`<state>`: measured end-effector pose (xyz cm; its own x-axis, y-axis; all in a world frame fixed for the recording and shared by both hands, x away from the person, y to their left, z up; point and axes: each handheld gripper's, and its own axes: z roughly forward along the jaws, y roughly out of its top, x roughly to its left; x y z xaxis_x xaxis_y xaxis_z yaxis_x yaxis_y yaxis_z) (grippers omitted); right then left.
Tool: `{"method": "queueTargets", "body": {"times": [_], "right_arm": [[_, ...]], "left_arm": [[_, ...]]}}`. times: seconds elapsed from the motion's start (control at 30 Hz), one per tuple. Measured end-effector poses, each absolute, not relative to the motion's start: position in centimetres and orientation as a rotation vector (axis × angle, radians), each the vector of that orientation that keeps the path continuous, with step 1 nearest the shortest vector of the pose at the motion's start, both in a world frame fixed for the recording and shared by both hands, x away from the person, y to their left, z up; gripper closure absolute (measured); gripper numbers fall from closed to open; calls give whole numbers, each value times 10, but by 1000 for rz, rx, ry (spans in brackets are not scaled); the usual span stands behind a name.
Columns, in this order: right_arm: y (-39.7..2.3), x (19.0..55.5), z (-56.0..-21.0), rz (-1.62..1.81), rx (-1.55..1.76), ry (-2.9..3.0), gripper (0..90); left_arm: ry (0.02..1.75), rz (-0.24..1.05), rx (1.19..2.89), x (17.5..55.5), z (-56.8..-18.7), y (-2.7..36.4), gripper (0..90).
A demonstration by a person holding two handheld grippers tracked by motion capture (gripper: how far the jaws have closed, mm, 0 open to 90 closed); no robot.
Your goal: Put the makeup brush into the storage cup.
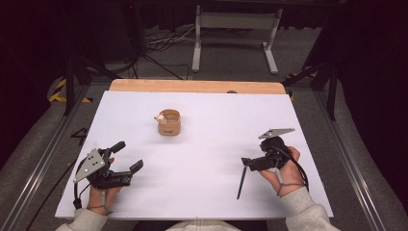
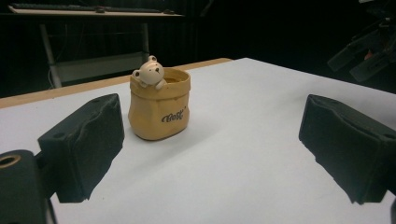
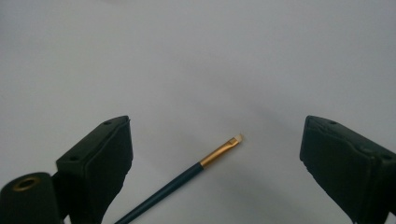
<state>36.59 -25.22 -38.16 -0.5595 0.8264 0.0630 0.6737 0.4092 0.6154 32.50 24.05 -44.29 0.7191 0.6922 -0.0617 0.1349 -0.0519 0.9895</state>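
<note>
Brush [image 3: 187, 175] lies between the spread right gripper [image 3: 215, 154] jaws, untouched: light, thin, stiff, rolls easily; pinch mid-handle.

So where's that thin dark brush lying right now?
The brush lies on the white table, near its front right, just beside the right gripper, well apart from the bear pot.

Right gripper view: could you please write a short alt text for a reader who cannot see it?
A thin makeup brush with a dark blue handle, gold ferrule and small pale tip lies on the white table, pointing up and to the right. It lies between the open black jaws of the right gripper, which do not touch it.
</note>
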Motion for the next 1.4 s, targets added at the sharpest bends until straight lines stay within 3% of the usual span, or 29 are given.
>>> {"method": "queueTargets", "body": {"times": [0.6,1.4], "right_arm": [[-228,386,-386,575,1519,2468,191],[-213,401,-403,327,1607,2504,235]], "left_arm": [[707,485,1584,326,-443,241,56],[701,493,1628,325,-441,237,49]]}}
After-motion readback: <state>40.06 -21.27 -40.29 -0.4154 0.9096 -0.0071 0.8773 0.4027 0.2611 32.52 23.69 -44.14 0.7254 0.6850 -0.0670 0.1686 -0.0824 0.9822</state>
